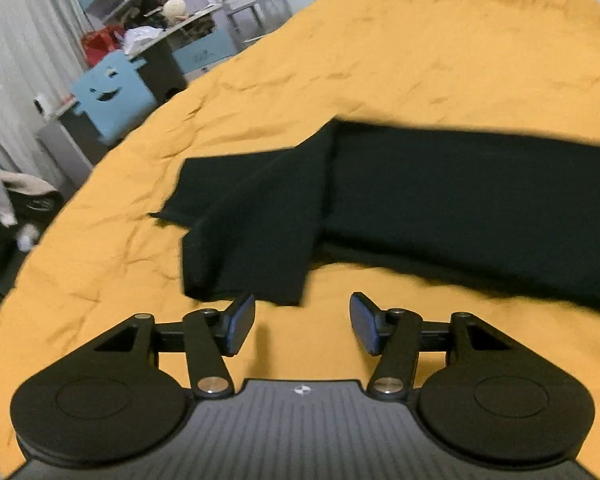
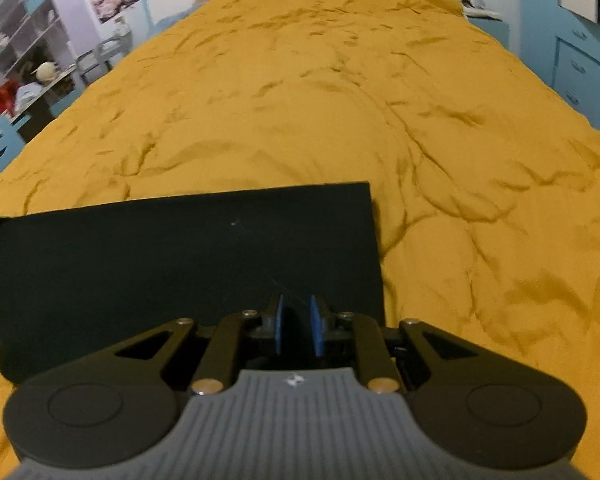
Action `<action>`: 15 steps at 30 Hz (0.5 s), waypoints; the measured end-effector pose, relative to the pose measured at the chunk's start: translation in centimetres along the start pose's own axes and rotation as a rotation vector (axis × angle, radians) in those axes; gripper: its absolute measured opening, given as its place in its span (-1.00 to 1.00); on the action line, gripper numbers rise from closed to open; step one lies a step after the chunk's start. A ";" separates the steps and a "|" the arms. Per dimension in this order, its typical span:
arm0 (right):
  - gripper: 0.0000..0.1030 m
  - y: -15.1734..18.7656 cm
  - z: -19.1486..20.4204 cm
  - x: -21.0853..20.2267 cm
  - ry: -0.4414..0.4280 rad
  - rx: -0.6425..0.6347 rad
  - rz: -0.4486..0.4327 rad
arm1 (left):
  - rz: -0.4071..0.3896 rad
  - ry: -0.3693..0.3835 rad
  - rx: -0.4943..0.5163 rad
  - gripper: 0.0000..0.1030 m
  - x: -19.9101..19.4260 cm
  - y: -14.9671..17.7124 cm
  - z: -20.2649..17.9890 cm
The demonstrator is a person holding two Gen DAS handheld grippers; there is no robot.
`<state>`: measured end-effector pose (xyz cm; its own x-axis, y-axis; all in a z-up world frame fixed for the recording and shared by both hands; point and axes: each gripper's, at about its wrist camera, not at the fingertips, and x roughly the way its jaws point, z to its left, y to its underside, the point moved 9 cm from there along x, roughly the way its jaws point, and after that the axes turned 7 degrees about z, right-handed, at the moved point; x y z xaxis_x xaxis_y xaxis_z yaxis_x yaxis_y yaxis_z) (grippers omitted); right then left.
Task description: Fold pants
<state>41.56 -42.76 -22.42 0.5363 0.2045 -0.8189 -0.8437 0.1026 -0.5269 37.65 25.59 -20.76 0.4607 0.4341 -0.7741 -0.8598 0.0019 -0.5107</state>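
The black pants lie on a mustard-yellow bedspread. In the left wrist view one end is doubled over, with a folded flap lying towards me. My left gripper is open and empty, just short of that flap's near edge. In the right wrist view the pants lie flat as a neat rectangle on the bedspread. My right gripper is nearly closed, pinching the pants' near edge by the right corner.
The bed's left edge drops to the floor, where a blue box with a face, a cluttered desk and shelves stand. Blue drawers stand right of the bed.
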 end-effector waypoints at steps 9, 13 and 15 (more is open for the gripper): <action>-0.78 -0.3 1.0 0.5 0.100 -0.044 0.031 | -0.138 0.016 -0.087 -0.97 -0.1 -4.3 5.1; -0.78 -0.6 1.2 0.9 0.131 -0.053 0.037 | -0.162 -0.021 -0.135 -0.97 0.6 -8.7 9.5; -0.78 -0.6 1.3 1.1 0.143 -0.055 0.042 | -0.143 -0.045 -0.151 -0.97 1.9 -10.5 11.4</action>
<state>42.64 -41.31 -22.66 0.5020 0.0664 -0.8623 -0.8649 0.0421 -0.5002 45.02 36.68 -12.58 0.5626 0.4790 -0.6738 -0.7419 -0.0672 -0.6672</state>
